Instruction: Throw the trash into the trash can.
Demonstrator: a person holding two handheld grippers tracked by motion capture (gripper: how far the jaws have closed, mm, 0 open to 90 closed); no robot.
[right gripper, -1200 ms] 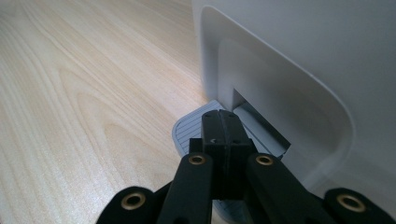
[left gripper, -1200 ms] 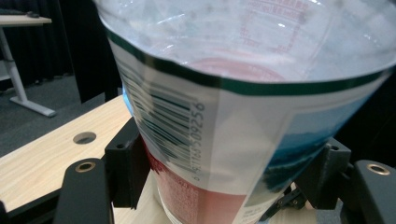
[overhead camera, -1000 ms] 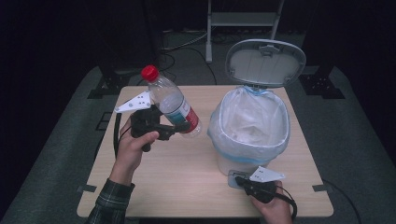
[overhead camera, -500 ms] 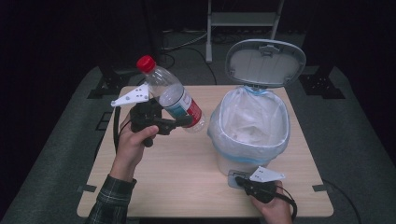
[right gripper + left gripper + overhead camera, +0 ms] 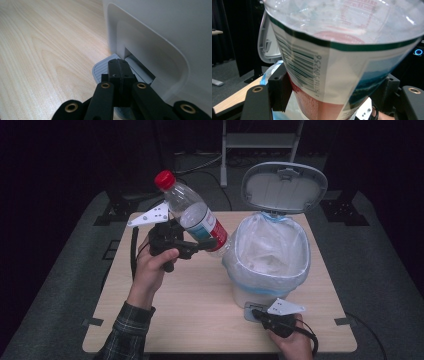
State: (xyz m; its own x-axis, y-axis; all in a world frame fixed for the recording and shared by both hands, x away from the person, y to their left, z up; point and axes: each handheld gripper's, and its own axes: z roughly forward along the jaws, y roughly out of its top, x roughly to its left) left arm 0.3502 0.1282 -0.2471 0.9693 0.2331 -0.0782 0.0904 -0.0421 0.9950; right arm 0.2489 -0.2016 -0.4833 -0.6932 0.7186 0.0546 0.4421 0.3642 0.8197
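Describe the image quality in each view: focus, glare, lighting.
High view: lit table, dark surroundings, slightly soft. Left gripper view: the bottle sits so near the lens that its upper clear part blurs with pale glare, though the barcode reads sharp. Right gripper view: the right gripper is sharp, the bin's pedal clear, the far wood soft.

1. A light wooden table [image 5: 200, 310] was set on grey carpeted floor [image 5: 60, 285].
2. The room beyond was kept dark, almost black.
3. A pale metal stand [image 5: 260, 140] was seen behind the table, with cables [image 5: 200, 167] laid across the floor.
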